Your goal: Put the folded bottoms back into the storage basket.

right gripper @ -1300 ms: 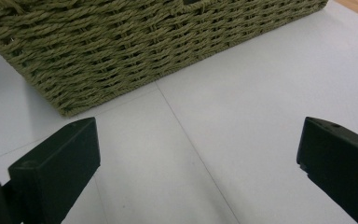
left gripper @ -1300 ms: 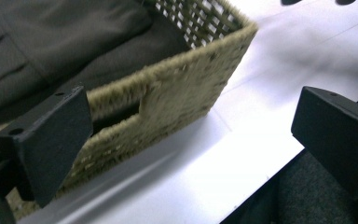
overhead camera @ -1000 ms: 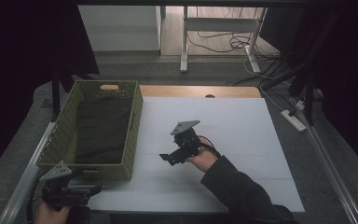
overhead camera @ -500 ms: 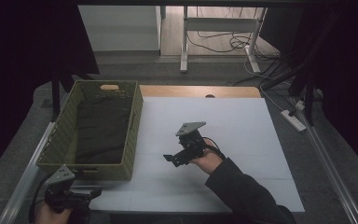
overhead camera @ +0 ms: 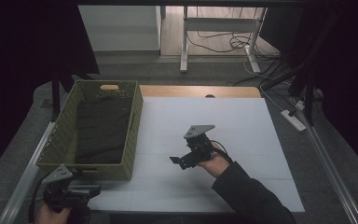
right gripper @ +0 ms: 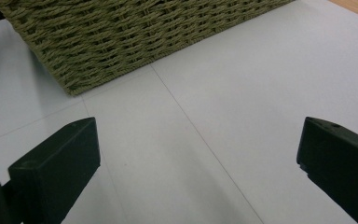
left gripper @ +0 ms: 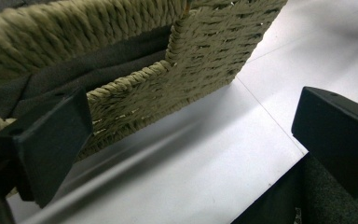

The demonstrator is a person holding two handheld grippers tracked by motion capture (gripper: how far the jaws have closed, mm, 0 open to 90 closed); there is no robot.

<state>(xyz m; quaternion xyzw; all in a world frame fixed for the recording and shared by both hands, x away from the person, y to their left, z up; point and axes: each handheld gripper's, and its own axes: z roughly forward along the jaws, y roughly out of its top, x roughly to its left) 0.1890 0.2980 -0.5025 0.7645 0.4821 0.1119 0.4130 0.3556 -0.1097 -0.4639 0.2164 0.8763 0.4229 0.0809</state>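
On the white table (overhead camera: 242,126), a rectangular olive-green woven basket (overhead camera: 65,140) stands along the left side, with a dark folded cloth (overhead camera: 102,128) lying inside it.

The right gripper (overhead camera: 182,161), black with a grey three-cornered plate on top, is held in the person's right hand (overhead camera: 214,161) over the middle of the table, well apart from the basket and pointing toward it. In the right gripper view its two black jaws stand spread wide, one at each lower corner, with nothing between them but bare white table; they grip nothing. Beyond them the near corner and side wall of the basket (right gripper: 135,37) rise at the top of that view.

The left gripper (overhead camera: 81,191) sits at the near left corner of the table, just in front of the basket's near end wall, held in the person's left hand (overhead camera: 51,215) at the bottom edge of the high view. In the left gripper view its jaws are likewise spread far apart and hold nothing. The left-hand jaw lies close against the woven wall (left gripper: 205,51); whether it touches the weave cannot be told. The dark cloth (left gripper: 56,81) shows through the handle opening in that wall. The other jaw hangs over the table's edge, with dark floor (left gripper: 279,205) beneath.
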